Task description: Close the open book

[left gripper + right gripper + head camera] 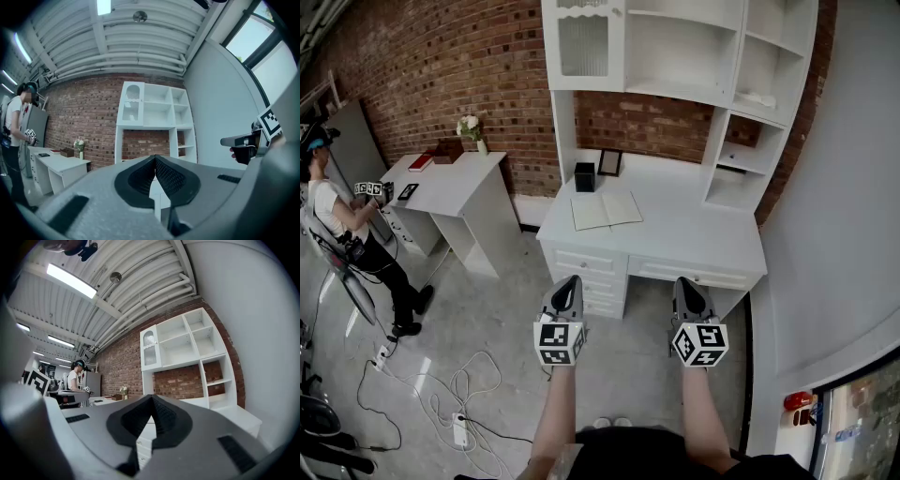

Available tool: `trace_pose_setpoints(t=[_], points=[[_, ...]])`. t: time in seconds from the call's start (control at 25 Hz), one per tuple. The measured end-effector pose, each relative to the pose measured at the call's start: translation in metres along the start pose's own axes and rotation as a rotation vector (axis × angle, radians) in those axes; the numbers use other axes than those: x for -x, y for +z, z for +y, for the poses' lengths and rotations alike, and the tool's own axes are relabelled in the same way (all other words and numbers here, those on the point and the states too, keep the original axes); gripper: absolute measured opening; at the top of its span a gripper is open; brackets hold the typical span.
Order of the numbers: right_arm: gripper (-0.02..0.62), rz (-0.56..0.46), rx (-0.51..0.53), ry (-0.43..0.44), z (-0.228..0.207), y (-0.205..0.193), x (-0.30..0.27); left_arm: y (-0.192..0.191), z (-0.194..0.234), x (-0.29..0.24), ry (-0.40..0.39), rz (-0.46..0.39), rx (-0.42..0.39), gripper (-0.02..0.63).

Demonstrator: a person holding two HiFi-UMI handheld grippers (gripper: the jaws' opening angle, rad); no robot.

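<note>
Nearest, the left gripper and right gripper were held level and side by side. Each had its jaws pressed together on nothing, likely a travelling pose, since the work lay well ahead. Bare floor separated them from the white desk at 12 o'clock; loose cables lay at 8 o'clock, off that path. The open book lay flat, pages up, close to the desk's front edge, left of centre. Bare desktop at its 3 o'clock gave room to swing a cover. A black box and picture frame stood behind it, with the hutch above.
</note>
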State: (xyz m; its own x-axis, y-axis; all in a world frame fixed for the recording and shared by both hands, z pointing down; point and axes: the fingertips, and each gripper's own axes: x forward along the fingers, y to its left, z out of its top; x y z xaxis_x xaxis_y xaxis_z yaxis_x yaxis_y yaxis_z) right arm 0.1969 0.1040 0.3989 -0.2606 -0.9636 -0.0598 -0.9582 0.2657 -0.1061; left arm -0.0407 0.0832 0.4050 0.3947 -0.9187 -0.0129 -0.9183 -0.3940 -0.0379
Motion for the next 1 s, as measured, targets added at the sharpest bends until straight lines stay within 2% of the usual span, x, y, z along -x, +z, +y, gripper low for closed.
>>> trace_pose_setpoints(t=[0.72, 1.0], points=[[-0.003, 0.014, 0.000, -0.017, -0.008, -0.005, -0.003, -0.008, -0.004, -0.008, -0.013, 0.017, 0.011, 0.009], [-0.002, 0.008, -0.034, -0.005, -0.009, -0.010, 0.000, -0.014, -0.002, 0.000, 0.006, 0.036, 0.014, 0.009]])
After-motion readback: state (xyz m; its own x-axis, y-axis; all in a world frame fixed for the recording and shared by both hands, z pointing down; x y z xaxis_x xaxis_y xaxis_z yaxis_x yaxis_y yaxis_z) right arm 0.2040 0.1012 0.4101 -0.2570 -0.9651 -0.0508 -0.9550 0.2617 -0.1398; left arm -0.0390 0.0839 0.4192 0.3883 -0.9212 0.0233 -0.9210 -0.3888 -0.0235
